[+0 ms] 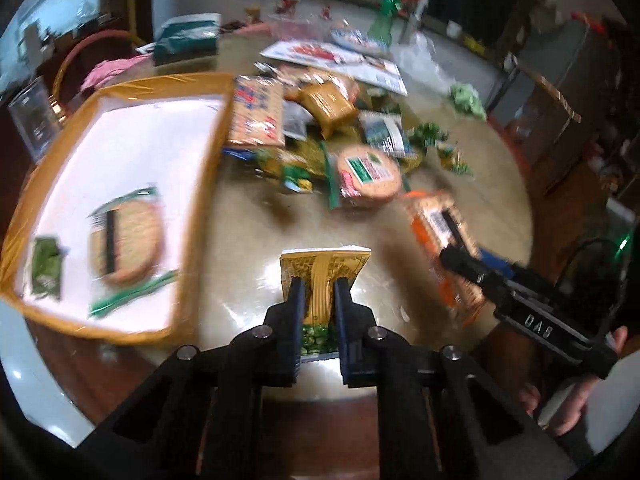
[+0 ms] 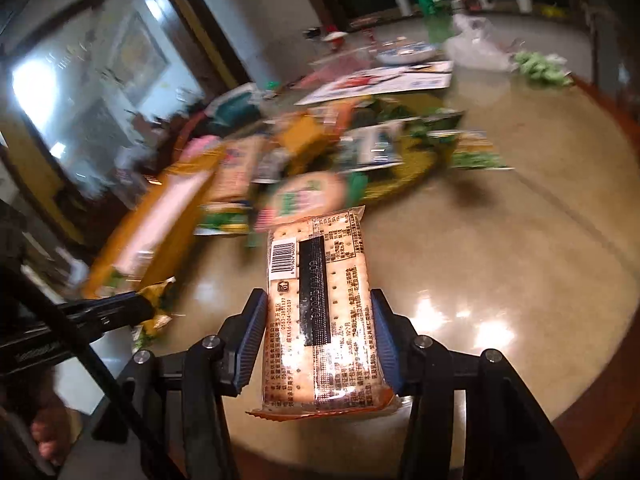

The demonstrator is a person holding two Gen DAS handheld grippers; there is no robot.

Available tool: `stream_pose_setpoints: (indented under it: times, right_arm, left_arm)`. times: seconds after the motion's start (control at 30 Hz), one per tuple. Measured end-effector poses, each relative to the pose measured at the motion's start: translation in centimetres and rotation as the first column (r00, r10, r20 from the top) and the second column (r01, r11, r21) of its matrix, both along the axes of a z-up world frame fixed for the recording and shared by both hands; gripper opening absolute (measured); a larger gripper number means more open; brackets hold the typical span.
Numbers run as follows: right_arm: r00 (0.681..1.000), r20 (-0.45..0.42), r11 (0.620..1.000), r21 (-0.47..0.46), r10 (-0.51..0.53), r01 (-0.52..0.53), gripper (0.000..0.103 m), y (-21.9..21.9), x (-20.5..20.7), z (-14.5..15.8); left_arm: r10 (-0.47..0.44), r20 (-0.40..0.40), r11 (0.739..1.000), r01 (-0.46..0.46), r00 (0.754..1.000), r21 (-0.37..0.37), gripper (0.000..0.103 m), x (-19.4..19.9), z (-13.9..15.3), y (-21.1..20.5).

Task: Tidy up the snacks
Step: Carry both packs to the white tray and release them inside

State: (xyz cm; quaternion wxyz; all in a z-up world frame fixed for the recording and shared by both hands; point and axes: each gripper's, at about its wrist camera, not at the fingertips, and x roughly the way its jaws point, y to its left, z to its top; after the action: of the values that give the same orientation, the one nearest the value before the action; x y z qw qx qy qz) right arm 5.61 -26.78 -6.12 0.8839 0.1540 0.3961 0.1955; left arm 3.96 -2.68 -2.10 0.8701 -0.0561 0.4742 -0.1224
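Note:
My left gripper (image 1: 319, 292) is shut on a gold and green snack packet (image 1: 325, 266), held just above the glossy round table (image 1: 240, 248). The same gripper (image 2: 140, 308) and packet (image 2: 158, 300) show at the left of the right wrist view. My right gripper (image 2: 318, 300) is shut on a clear cracker pack (image 2: 316, 264) with a barcode and an orange edge; from the left wrist it appears at the right (image 1: 452, 256). To the left stands an orange-rimmed white box (image 1: 200, 184) holding a round cracker pack (image 1: 126, 240) and a small green packet (image 1: 46, 266).
A pile of mixed snack packs (image 1: 340, 140) lies mid-table on a yellowish tray. Behind it are printed sheets (image 1: 332, 56), a green bottle (image 1: 386, 12) and a white plastic bag (image 1: 424, 60). A person's hand (image 1: 568, 392) holds the right gripper. The table's wooden rim (image 2: 600, 420) curves close by.

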Motion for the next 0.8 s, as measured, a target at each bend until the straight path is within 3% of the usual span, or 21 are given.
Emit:
stream_pose_setpoints:
  times: [0.13, 0.27, 0.47, 0.53, 0.63, 0.8]
  right_arm:
    - [0.997, 0.033, 0.997, 0.035, 0.065, -0.066, 0.051, 2.9, -0.1, 2.4]
    - [0.982, 0.053, 0.977, 0.105, 0.18, -0.184, 0.051, 6.9, 2.5, 5.8]
    - [0.945, 0.131, 0.942, 0.114, 0.299, -0.314, 0.051, 14.4, 8.3, 12.2]
    - [0.943, 0.139, 0.942, 0.108, 0.301, -0.317, 0.051, 16.6, 10.2, 12.8]
    - [0.948, 0.121, 0.947, 0.096, 0.296, -0.308, 0.051, 19.3, 12.7, 11.7]
    - [0.962, -0.032, 0.96, 0.09, 0.27, -0.266, 0.051, 21.9, 15.6, 5.5]
  left_arm:
    - [0.083, 0.063, 0.996, -0.081, 0.995, -0.04, 0.016, -0.8, 3.8, 4.1]
    - [0.186, 0.144, 0.982, -0.179, 0.972, -0.061, 0.016, -0.4, 8.1, 9.2]
    - [0.264, 0.254, 0.961, -0.275, 0.93, 0.008, 0.016, 2.7, 13.4, 14.9]
    - [0.279, 0.249, 0.955, -0.294, 0.927, 0.026, 0.016, 4.5, 13.3, 16.3]
    - [0.29, 0.204, 0.952, -0.303, 0.935, 0.037, 0.016, 7.2, 10.9, 18.1]
    - [0.28, 0.083, 0.955, -0.286, 0.956, 0.08, 0.016, 10.7, 4.6, 19.7]
